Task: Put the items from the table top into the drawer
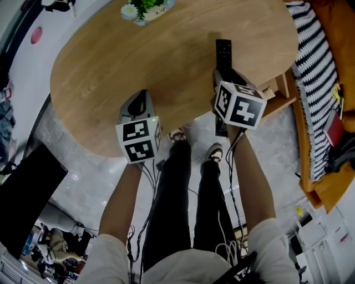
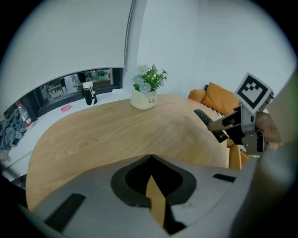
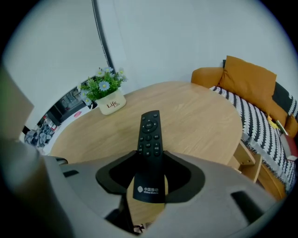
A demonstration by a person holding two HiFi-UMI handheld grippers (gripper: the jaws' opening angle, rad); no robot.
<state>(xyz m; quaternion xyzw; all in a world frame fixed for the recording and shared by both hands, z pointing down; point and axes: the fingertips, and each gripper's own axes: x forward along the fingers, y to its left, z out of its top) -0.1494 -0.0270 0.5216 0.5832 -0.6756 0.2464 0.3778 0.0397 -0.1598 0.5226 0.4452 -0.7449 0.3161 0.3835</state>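
A black remote control (image 1: 223, 52) lies lengthwise between the jaws of my right gripper (image 1: 224, 75), near the right edge of the oval wooden table (image 1: 166, 66). In the right gripper view the remote (image 3: 150, 139) runs from the jaw gap out over the table, and the right gripper (image 3: 149, 181) is shut on its near end. My left gripper (image 1: 140, 100) hovers over the table's near edge, shut with nothing in it; in its own view the left gripper (image 2: 151, 186) shows only a thin slit of wood. The left gripper view also shows the remote (image 2: 203, 116) in the right gripper (image 2: 228, 125).
A white pot of flowers (image 1: 145, 10) stands at the table's far edge. A light wooden unit (image 1: 280, 91) sits just under the table's right side. Beyond it is an orange sofa with a striped blanket (image 1: 313, 83). The person's legs (image 1: 188, 183) stand at the near edge.
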